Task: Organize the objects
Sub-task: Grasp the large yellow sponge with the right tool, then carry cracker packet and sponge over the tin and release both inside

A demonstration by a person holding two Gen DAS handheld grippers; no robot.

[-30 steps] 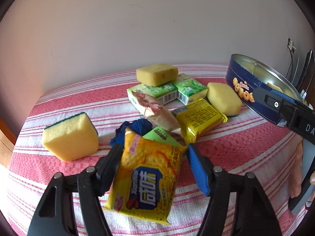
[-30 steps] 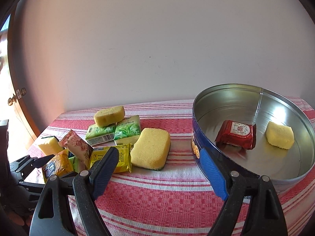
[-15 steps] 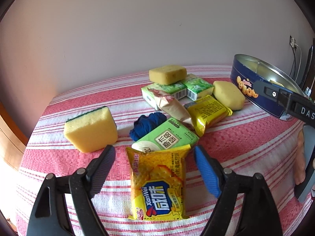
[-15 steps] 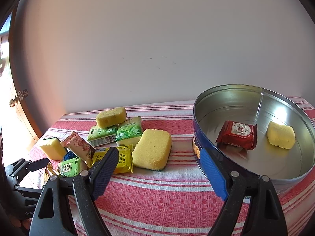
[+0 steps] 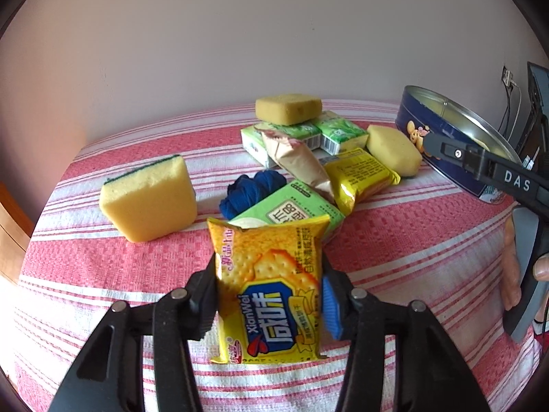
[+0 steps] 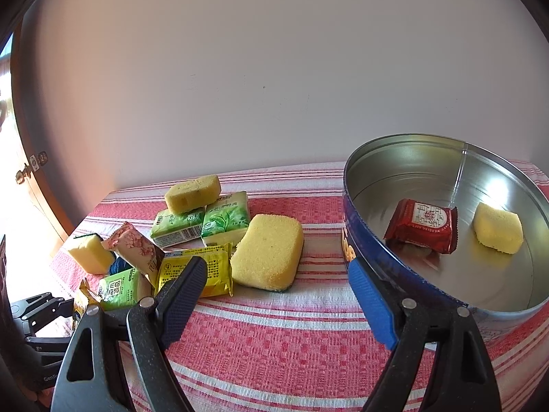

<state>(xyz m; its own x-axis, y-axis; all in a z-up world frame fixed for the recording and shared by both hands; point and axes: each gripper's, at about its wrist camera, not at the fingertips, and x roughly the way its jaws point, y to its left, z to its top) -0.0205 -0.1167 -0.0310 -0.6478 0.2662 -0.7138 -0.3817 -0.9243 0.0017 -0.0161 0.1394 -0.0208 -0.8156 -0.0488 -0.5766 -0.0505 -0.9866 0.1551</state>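
Observation:
My left gripper (image 5: 269, 288) is shut on a yellow cracker packet (image 5: 269, 288), its jaws pressing both sides near the table's front. Behind it lie a green packet (image 5: 291, 211), a blue cloth ball (image 5: 252, 190), a yellow packet (image 5: 360, 175), a beige packet (image 5: 298, 161), two green tissue packs (image 5: 329, 130) and sponges (image 5: 147, 199). My right gripper (image 6: 278, 295) is open and empty, its right jaw against the outer wall of the blue round tin (image 6: 350, 250). The tin holds a red packet (image 6: 423, 225) and a small yellow sponge (image 6: 497, 228).
A large yellow sponge (image 6: 267, 252) lies just left of the tin. The table wears a red and white striped cloth (image 6: 274, 343). A plain wall stands close behind. A wooden door (image 6: 31, 171) is at the left in the right wrist view.
My left gripper was open around the cracker packet lying on the cloth half a second ago; now its jaws have closed on the packet. The right gripper has stayed put.

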